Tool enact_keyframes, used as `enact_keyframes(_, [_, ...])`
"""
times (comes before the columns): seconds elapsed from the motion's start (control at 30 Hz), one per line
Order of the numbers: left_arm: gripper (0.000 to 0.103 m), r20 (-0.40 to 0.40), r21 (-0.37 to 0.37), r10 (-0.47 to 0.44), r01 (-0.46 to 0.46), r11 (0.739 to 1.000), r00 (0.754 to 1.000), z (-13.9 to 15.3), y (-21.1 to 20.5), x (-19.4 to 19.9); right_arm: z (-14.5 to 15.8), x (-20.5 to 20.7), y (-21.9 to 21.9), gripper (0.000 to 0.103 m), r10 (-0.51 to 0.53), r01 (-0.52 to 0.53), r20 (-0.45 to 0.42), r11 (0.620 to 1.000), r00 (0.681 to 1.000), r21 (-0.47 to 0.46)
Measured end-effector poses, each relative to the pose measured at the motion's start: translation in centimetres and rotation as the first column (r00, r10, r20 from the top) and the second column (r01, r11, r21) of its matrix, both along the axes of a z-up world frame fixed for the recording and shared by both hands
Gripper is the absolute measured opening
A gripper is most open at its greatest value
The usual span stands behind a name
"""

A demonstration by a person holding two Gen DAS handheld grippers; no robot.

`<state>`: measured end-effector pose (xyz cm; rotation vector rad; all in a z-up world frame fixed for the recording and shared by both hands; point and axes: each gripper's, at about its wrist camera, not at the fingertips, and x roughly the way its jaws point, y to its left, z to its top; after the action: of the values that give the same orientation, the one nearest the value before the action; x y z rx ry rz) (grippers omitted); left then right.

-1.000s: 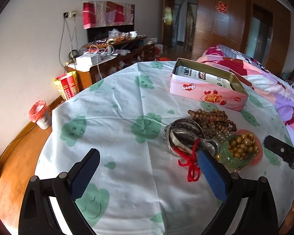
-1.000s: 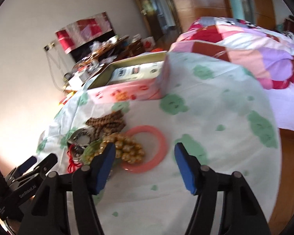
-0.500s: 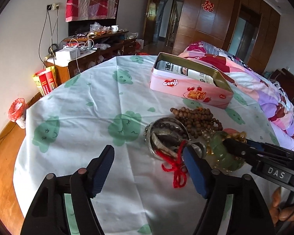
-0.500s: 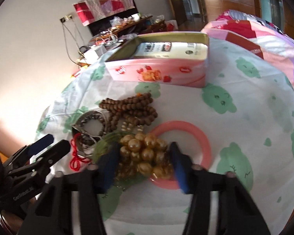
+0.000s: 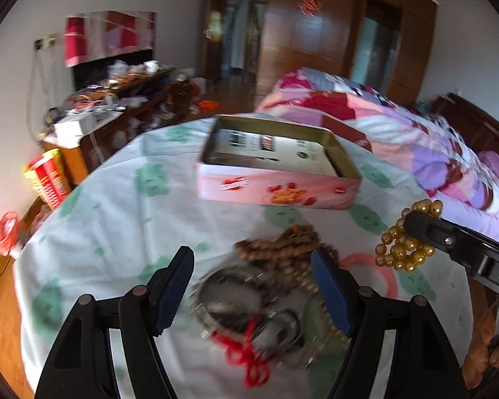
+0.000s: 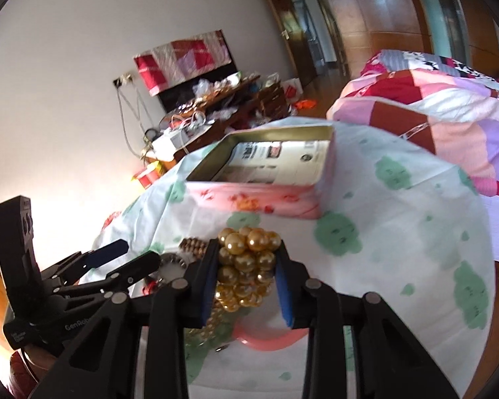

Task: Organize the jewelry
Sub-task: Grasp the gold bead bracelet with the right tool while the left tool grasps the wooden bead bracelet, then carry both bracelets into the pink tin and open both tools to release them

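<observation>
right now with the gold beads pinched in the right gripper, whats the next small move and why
Probably carry the gold bead strand forward over the open pink tin. The right gripper has just closed on the strand and holds it off the cloth, and the tin sits straight ahead.

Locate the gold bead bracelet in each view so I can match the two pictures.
Left wrist view: gold bead bracelet at the right edge, lifted clear of the cloth, clamped in the right gripper.
Right wrist view: lower centre, gold bead bracelet squeezed between the closed jaws.
Shared landmark: the open pink tin behind it.
</observation>
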<state>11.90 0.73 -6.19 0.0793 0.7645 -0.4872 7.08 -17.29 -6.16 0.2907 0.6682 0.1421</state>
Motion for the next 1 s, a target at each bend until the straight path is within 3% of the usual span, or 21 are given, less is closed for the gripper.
enact_keyframes(0.17, [0.073,-0.029,0.051,-0.056,0.058,0.997,0.998,-0.9,-3.1,2.3,-0.2,0.0,-1.5,0.035,-0.054,0.054,0.012,0.998,0.998,0.012])
enact_keyframes(0.3, [0.073,-0.112,0.096,-0.038,0.049,0.994,0.993,-2.8,-4.5,4.3,-0.3,-0.1,-2.1,0.035,-0.065,0.065,0.016,0.998,0.998,0.027])
enact_keyframes(0.37, [0.07,-0.131,0.077,-0.045,0.056,0.995,0.99,-3.2,-4.6,4.6,-0.3,-0.1,-2.2,0.035,-0.069,0.069,0.013,0.997,0.998,0.031])
enact_keyframes(0.47, [0.056,-0.108,0.115,-0.05,0.063,0.991,0.993,-3.4,-4.8,4.3,-0.7,-0.2,-2.6,0.035,-0.071,0.071,0.005,0.997,0.997,0.037])
enact_keyframes(0.5, [0.025,-0.092,0.11,-0.067,0.077,0.991,0.994,-3.3,-4.8,4.0,-0.9,-0.2,-2.6,0.035,-0.074,0.074,0.0,0.996,0.997,0.04])
enact_keyframes(0.53, [0.019,-0.098,0.1,-0.076,0.086,0.991,0.992,-3.2,-4.8,4.0,-1.0,-0.2,-2.7,0.035,-0.075,0.075,-0.002,0.996,0.997,0.044])
enact_keyframes(0.7, [0.014,-0.078,-0.002,-0.059,0.059,0.998,0.995,-2.1,-3.5,3.8,-1.2,-0.4,-3.2,0.035,-0.09,0.091,-0.009,0.994,0.996,0.066])
enact_keyframes(0.87, [0.014,-0.008,-0.17,-0.07,0.067,0.983,0.998,1.4,-1.4,2.8,-0.7,-0.8,-3.6,0.035,-0.098,0.096,0.017,0.992,0.995,0.078])
enact_keyframes(1.0, [0.014,0.06,-0.241,-0.039,0.052,0.969,0.997,4.5,-0.1,2.5,0.3,-0.7,-4.0,0.035,-0.103,0.099,0.047,0.992,0.994,0.082])
